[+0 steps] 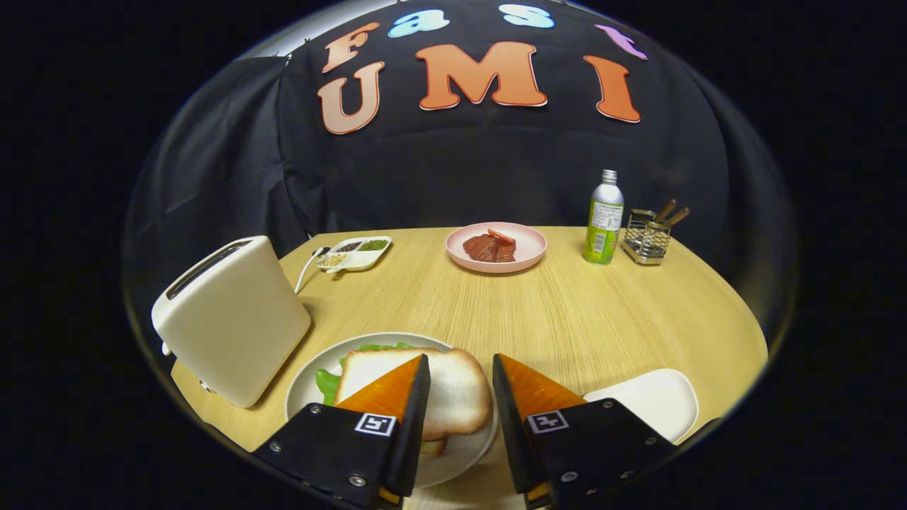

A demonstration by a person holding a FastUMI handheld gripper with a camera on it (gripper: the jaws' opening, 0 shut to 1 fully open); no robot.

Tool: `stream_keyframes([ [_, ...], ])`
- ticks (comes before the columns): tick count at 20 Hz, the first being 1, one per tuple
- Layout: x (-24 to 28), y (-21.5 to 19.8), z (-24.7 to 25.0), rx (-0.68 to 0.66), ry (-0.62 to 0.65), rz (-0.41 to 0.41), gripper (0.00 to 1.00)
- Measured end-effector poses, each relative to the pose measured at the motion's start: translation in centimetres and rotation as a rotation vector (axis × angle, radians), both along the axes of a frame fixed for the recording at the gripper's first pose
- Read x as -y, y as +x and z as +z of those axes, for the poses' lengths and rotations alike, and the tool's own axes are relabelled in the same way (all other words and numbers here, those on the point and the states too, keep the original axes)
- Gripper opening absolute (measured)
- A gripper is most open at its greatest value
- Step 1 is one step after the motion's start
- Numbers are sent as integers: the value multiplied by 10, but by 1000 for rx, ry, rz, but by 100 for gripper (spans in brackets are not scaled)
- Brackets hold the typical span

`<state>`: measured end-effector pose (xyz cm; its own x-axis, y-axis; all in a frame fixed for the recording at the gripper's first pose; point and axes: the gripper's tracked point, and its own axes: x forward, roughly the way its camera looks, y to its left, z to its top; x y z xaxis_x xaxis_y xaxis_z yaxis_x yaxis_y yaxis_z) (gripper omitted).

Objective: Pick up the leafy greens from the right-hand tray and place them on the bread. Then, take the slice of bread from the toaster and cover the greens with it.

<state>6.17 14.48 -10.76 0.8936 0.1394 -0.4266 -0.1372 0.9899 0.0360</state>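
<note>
A slice of bread (453, 393) lies on top of the leafy greens (327, 382), whose green edges stick out at its left and far side. Both rest on a round pale plate (312, 382) near the table's front. My gripper (460, 365) hovers open just above the plate, its two fingers apart, with the bread slice below and between them and nothing held. Left of the plate stands a cream toaster (230, 319), its top slot dark. A white tray (659, 400) lies bare to the right of the fingers.
At the back of the wooden table (567, 312) sit a pink plate with meat and a sausage (496, 246), a green bottle (604, 219), a wire utensil holder (648, 237) and a divided white dish with grains (354, 253).
</note>
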Motion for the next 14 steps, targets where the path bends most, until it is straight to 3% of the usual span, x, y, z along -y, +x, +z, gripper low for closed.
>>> stream_keyframes([
  [2, 6, 0, 3, 10, 3, -14, 55],
  [14, 29, -15, 33, 93, -35, -55, 95],
])
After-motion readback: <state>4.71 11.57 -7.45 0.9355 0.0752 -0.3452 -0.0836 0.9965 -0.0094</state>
